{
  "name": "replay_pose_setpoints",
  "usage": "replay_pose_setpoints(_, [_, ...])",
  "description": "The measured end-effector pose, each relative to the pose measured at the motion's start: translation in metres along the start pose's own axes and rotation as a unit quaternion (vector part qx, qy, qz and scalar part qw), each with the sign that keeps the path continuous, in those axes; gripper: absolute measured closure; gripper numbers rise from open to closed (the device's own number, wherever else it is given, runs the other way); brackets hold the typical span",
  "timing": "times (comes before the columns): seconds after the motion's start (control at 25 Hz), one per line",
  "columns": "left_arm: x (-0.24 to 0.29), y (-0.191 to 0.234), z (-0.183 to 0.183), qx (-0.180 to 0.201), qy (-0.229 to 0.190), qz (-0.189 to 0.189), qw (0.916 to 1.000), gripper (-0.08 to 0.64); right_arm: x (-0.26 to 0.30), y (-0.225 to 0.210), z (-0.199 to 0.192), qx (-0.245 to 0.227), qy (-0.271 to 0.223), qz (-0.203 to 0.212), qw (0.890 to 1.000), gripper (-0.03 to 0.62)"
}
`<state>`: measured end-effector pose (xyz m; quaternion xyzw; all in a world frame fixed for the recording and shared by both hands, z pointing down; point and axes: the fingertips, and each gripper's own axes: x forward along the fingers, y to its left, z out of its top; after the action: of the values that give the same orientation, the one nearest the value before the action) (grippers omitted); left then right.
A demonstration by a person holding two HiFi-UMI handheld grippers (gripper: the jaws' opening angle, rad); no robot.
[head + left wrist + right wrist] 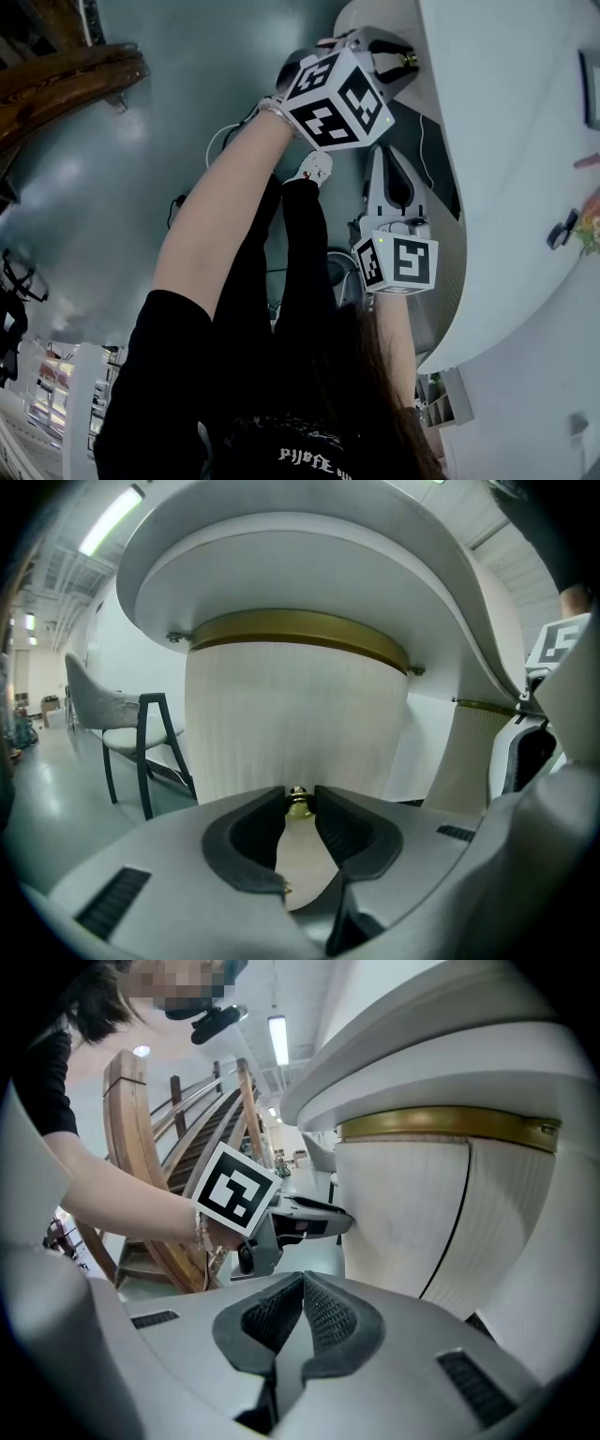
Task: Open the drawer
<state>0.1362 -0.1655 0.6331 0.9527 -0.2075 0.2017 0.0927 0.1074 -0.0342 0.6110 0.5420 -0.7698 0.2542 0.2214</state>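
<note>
The drawer front is a curved, ribbed white panel under a brass band, below the white desk top. A small brass knob juts from it. My left gripper reaches level at the panel, and its dark pads press on the knob from both sides. The right gripper view shows that left gripper with its tips against the drawer front. My right gripper hangs lower and nearer to me, shut with nothing between its pads. From the head view, the left gripper is above the right gripper.
A grey chair with dark legs stands left of the desk. A wooden staircase rises behind my left arm. Cables lie on the floor, and the person's shoe is below the desk edge. Small items lie on the desk top.
</note>
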Motion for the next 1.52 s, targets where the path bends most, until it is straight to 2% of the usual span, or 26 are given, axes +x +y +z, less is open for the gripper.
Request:
replay_pose_setpoints(0.36, [-0.023, -0.002, -0.011, 0.006, 0.006, -0.009, 0.9999, 0.446, -0.004, 0.005, -0.004, 0.017, 0.003, -0.006, 1.0, 0.566])
replay_pose_setpoints(0.76, [-0.05, -0.003, -0.02, -0.004, 0.032, 0.002, 0.9995, 0.446, -0.012, 0.024, 0.006, 0.022, -0.005, -0.014, 1.0, 0.566])
replay_pose_setpoints(1.04, [-0.065, -0.005, -0.028, -0.019, 0.044, 0.014, 0.9987, 0.445, -0.019, 0.021, 0.011, 0.039, -0.012, -0.024, 0.999, 0.566])
replay_pose_setpoints(1.52, [-0.094, -0.009, -0.04, -0.038, 0.072, 0.032, 0.9962, 0.445, -0.036, 0.048, 0.02, 0.047, -0.016, -0.006, 0.999, 0.566])
